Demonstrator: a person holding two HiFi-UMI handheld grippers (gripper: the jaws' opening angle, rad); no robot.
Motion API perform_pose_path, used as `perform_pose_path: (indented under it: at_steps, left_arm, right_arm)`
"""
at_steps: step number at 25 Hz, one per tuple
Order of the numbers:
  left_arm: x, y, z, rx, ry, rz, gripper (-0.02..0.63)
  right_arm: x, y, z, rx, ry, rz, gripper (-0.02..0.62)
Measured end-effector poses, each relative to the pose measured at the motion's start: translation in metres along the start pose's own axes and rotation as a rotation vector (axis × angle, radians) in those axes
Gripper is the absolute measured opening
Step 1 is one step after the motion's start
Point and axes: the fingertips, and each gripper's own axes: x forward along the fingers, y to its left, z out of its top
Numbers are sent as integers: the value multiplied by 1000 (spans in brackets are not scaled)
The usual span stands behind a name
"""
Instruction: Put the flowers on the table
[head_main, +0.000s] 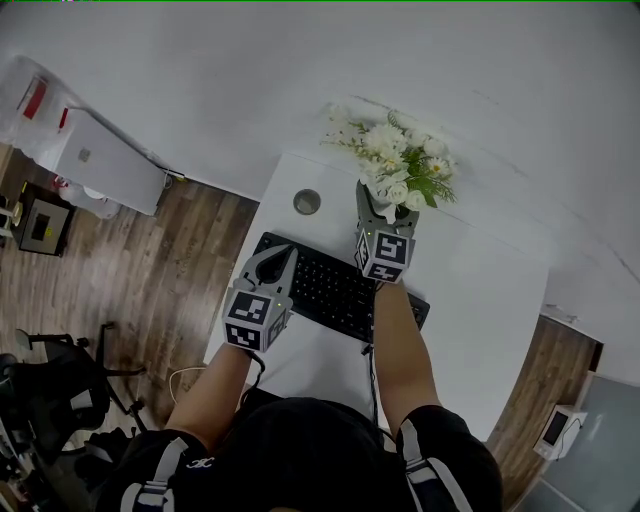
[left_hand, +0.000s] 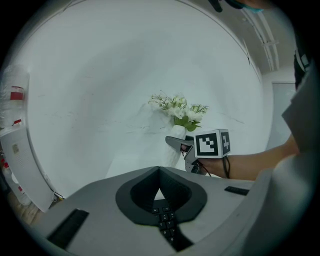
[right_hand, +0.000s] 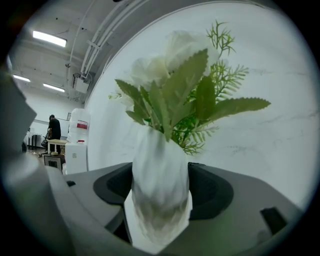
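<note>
Over the surface, the flower vase is clamped in the right tool, not yet released; the left tool is shut, empty.

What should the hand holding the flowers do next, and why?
Probably ease the vase straight down onto the bare white table beyond the keyboard. The right gripper has the vase of flowers clamped between its jaws, and no view shows its base resting on the table yet.
</note>
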Motion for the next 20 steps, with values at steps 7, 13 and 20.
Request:
perform_pose_path:
  at_steps: [7,13,20]
  left_arm:
    - [4,-4,-2,-2,3,-17,6]
    - [-3,-14,3,9,-11,-20,6]
    - [-23,-25,8,22,-25,-9,6]
  right_arm:
    - [-3,5,-4,-28,4,-19,354]
    - [-15,4,-8,-3,30,-7,403]
    - [-42,7,3,4,32,-8,403]
